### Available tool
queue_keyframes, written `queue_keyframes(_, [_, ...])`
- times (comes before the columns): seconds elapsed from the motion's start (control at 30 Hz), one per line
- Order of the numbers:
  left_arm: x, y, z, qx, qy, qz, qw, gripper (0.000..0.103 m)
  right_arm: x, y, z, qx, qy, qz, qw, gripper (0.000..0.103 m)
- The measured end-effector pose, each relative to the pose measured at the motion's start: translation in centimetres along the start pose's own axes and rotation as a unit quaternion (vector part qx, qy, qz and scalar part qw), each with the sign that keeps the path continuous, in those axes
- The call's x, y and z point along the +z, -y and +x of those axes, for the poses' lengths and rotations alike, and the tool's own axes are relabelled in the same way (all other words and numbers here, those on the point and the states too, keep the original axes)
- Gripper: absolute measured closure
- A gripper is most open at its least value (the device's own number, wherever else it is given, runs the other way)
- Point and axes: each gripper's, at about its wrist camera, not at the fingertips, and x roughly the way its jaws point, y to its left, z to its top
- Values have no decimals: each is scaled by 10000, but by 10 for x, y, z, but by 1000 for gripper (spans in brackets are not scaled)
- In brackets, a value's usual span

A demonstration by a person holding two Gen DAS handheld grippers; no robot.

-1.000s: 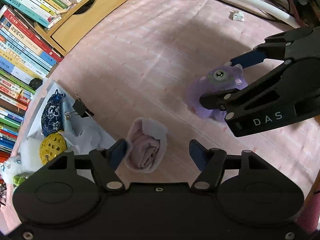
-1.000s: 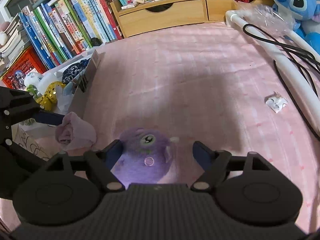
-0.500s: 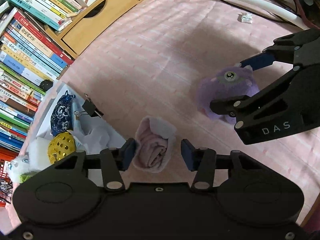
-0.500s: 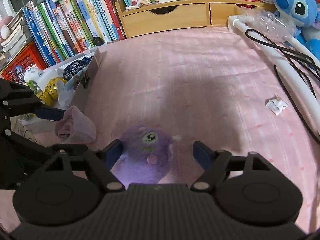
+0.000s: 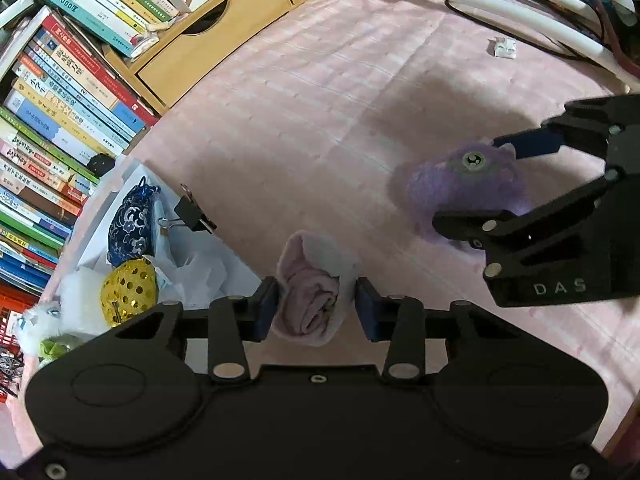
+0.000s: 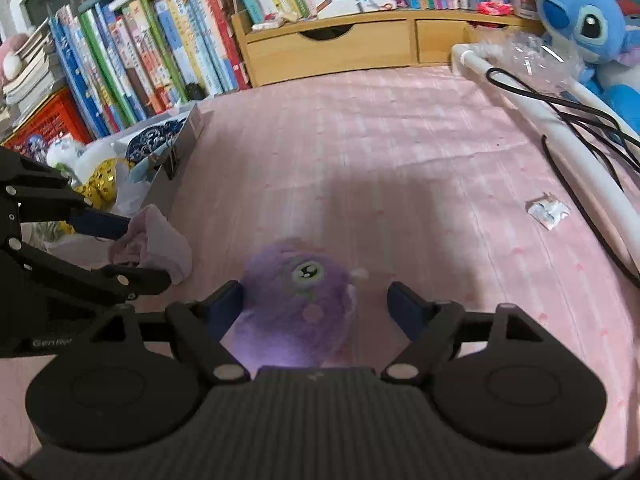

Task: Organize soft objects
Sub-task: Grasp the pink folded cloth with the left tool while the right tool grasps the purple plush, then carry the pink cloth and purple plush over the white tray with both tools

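Observation:
A rolled pink cloth (image 5: 316, 288) sits between the fingers of my left gripper (image 5: 316, 308), which has closed onto its sides; it also shows in the right wrist view (image 6: 156, 244). A purple one-eyed plush (image 6: 298, 304) lies on the pink cover between the fingers of my right gripper (image 6: 316, 304). That gripper is open, its left pad touching the plush and its right pad apart from it. The plush also shows in the left wrist view (image 5: 468, 184).
A white box (image 5: 132, 168) at the left holds a blue patterned pouch (image 5: 130, 226), a yellow perforated ball (image 5: 128, 292) and white stuffing, with a binder clip (image 5: 192, 214) on its edge. Books (image 6: 132, 56), wooden drawers (image 6: 328, 48), a white pipe with cables (image 6: 560, 120), a paper scrap (image 6: 548, 210).
My left gripper has moved forward around the pink cloth and its fingers have closed onto it. The right gripper has stayed open around the purple plush.

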Motion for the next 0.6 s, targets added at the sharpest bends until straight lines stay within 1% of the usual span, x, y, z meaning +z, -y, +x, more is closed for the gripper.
queue_keyframes(0.13, [0,-1,-1,-17,20,-81,10000,64,-7,-4,-7,-71,220,-87,9997,25])
queue_keyframes(0.2, [0,-1,-1,-14,25,-104,9999,64,-10,-7,-11,-91,354,-197,9991,31])
queue_keyframes(0.27, [0,-1,-2,-3,28,-126,9999,64,-14,-13,-15,-92,490,-360,9981,41])
queue_keyframes(0.3, [0,-1,-2,-5,31,-137,9999,64,-16,-15,-16,-95,537,-433,9976,43])
queue_keyframes(0.43, [-1,0,-2,5,41,-162,9999,64,-22,-21,-17,-198,667,-588,9958,45])
queue_keyframes(0.6, [-2,0,-3,7,49,-215,9998,64,-26,-17,-12,-45,658,-454,9968,45])
